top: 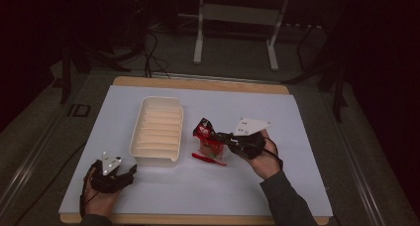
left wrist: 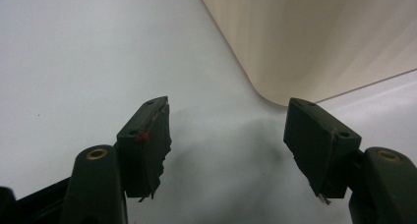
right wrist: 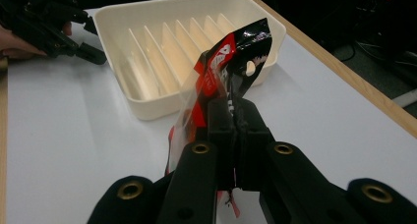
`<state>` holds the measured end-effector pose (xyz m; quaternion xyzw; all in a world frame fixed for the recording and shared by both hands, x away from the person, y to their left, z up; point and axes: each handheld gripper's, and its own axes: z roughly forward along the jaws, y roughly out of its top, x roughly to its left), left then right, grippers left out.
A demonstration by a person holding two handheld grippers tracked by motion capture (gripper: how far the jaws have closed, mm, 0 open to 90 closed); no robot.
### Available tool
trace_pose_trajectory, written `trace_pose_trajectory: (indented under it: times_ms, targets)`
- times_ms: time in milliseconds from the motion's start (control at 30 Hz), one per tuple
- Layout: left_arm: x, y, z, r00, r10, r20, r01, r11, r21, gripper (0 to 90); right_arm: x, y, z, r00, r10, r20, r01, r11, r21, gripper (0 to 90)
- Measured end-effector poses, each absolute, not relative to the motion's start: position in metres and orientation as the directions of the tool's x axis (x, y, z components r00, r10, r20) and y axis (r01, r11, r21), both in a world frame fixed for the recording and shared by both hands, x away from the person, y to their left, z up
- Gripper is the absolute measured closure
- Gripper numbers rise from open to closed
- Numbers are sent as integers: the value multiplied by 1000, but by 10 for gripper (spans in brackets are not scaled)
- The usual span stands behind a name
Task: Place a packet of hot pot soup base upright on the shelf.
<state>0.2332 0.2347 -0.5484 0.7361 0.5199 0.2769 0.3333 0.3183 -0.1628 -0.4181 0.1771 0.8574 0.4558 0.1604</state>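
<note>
A red and black plastic packet [top: 205,136] stands on the white mat just right of a cream ribbed tray [top: 157,130]. My right gripper [top: 216,135] is shut on the packet's upper edge, and in the right gripper view the packet [right wrist: 223,69] rises from between the closed jaws. A red strip [top: 208,159] lies on the mat in front of the packet. My left gripper [top: 130,171] rests low at the front left, open, nothing between its fingers [left wrist: 147,140]. The tray's rounded corner [left wrist: 280,71] lies just ahead of it.
The white mat [top: 277,176] covers a wooden table [top: 198,83] whose edge shows at the back and front. Beyond the table stand a metal frame's legs [top: 199,37] and cables on a dark floor. The other hand's gripper [right wrist: 49,30] shows at the tray's far side.
</note>
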Motion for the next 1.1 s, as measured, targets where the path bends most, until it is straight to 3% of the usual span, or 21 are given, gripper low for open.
trace_pose_trajectory:
  times_ms: [1100]
  targets:
    - [233,235,-549,307,950,62,579,-238,779,344,333,-131,-412,-910,399,-108,115,496,861,875]
